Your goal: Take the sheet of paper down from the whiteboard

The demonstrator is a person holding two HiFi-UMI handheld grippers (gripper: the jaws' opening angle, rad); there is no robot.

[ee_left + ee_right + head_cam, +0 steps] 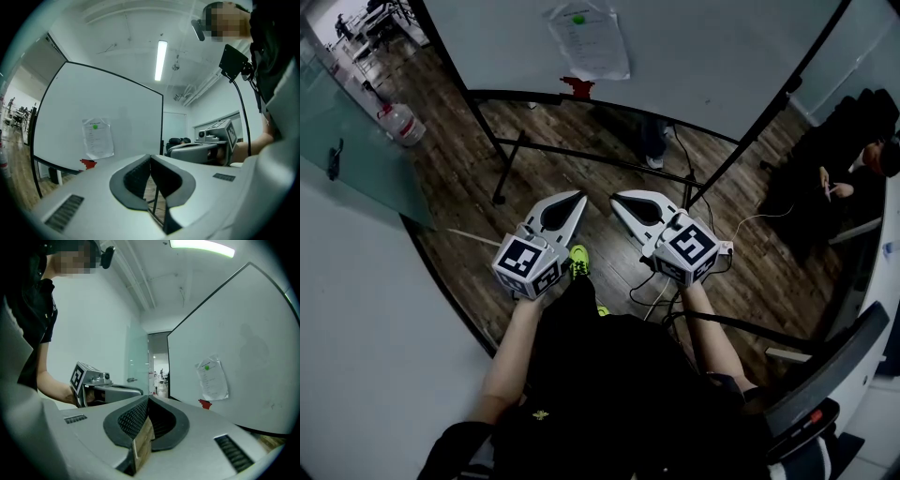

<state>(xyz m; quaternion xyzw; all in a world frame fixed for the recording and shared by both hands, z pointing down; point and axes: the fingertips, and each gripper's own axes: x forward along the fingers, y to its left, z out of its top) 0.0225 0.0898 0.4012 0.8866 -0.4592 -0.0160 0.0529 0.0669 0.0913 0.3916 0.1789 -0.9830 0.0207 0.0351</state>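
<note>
Aiming at the whiteboard (722, 47), the left tool (577, 199) and right tool (617, 199) are closed, empty. The sheet of paper (589, 42) hangs well apart — pinned by a green magnet (577, 19).

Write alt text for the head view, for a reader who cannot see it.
The white left gripper and right gripper, fingers shut and empty, point toward a white whiteboard on a black frame, without touching it. A white sheet of paper hangs there, a green round magnet at its top, a small red object below.
</note>
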